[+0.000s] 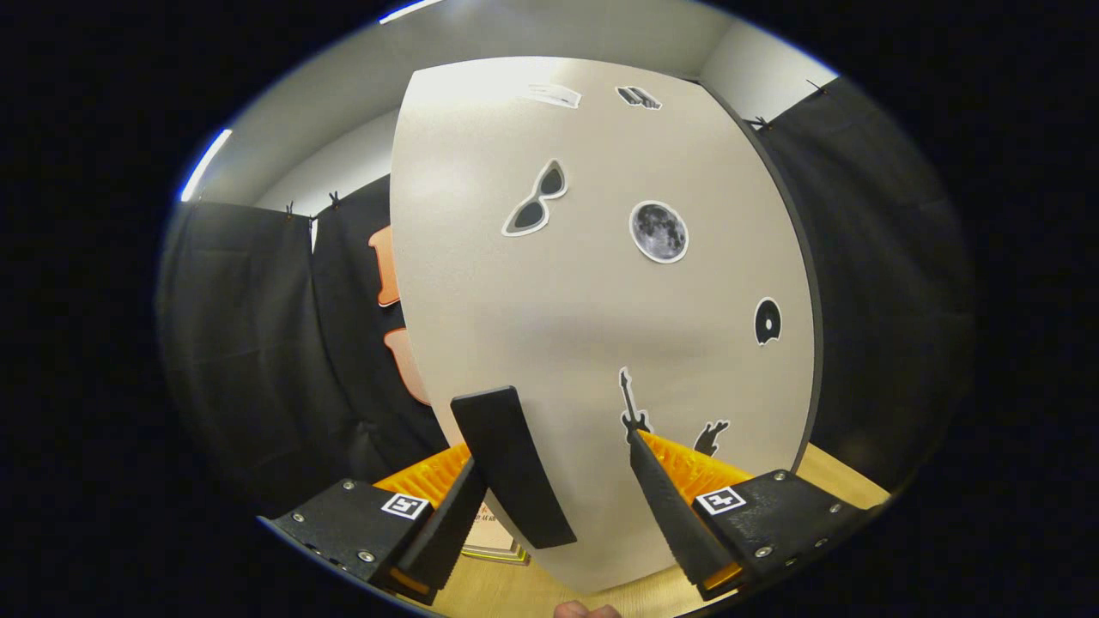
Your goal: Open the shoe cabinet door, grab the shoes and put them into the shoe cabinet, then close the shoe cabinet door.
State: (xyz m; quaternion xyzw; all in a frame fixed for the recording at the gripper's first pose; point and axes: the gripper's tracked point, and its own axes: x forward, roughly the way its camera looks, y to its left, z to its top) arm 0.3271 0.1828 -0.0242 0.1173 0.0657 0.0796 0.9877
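On the left hangs the booth's black cloth wall [249, 343], with a pale wall and a ceiling light strip [204, 163] above it. Just right of that comes the cabinet door [592, 318], a tall pale panel standing upright, its long axis vertical and its broad face turned toward the camera. Low on its left side sits a dark bar handle [513, 468], long and slim, running roughly up and down with a slight lean.

The tool [558, 493] has its fingers apart — the left finger [451, 524] lies just left of the handle and the right finger [674, 515] lies well to the handle's right, against the door's lower face. The handle sits between them, nearer the left one; neither finger visibly presses on it, so nothing is clamped.

Across the door, stickers run rightward: sunglasses [537, 199], a moon [658, 231], a small guitar [633, 403], a dark disc [767, 321]. The door's right edge [807, 326] shows as a dark line, with more black cloth beyond it. A pale wooden floor [841, 481] shows below.

This looks like a door step, most likely the opening, though I cannot tell whether the door is fully shut or ajar, and the shoes sit somewhere outside what I can judge. The next move would call for closing the fingers onto the handle — squarely across its narrow width — then pulling along the door's swing.
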